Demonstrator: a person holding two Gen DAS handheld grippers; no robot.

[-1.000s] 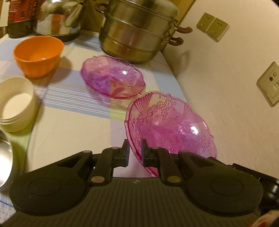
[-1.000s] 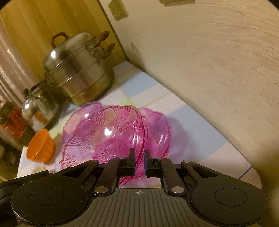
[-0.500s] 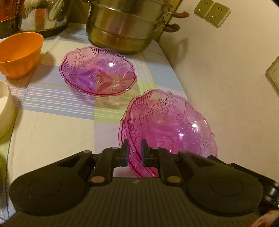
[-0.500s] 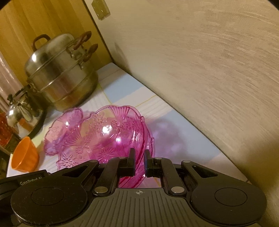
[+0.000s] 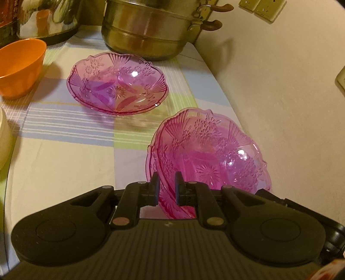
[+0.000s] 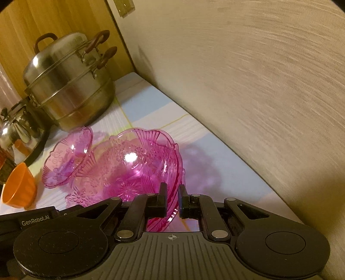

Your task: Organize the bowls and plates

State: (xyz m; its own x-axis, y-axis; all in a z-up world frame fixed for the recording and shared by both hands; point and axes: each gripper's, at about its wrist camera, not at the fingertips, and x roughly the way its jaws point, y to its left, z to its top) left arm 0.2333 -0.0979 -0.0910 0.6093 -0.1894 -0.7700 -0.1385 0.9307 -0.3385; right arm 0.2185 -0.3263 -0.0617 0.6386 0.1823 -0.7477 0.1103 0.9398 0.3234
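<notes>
A pink glass bowl (image 5: 207, 155) is held by its rim on both sides and sits nested in a second pink bowl on the tablecloth. My left gripper (image 5: 166, 185) is shut on its near rim. My right gripper (image 6: 172, 195) is shut on its opposite rim; the same stacked bowls (image 6: 138, 168) show in the right wrist view. A third pink glass bowl (image 5: 117, 83) sits alone farther back, also visible in the right wrist view (image 6: 66, 159). An orange bowl (image 5: 19, 66) stands at the left, seen also in the right wrist view (image 6: 18, 187).
A large steel steamer pot (image 5: 155, 28) stands at the back by the wall (image 5: 280, 97). A steel kettle (image 5: 45, 19) is at the back left. A cream bowl (image 5: 3, 140) sits at the left edge. The striped tablecloth (image 5: 64, 155) covers the table.
The held pink bowl has come down into the second pink bowl near the wall. Both grippers moved forward and lower with it, still shut on its rim.
</notes>
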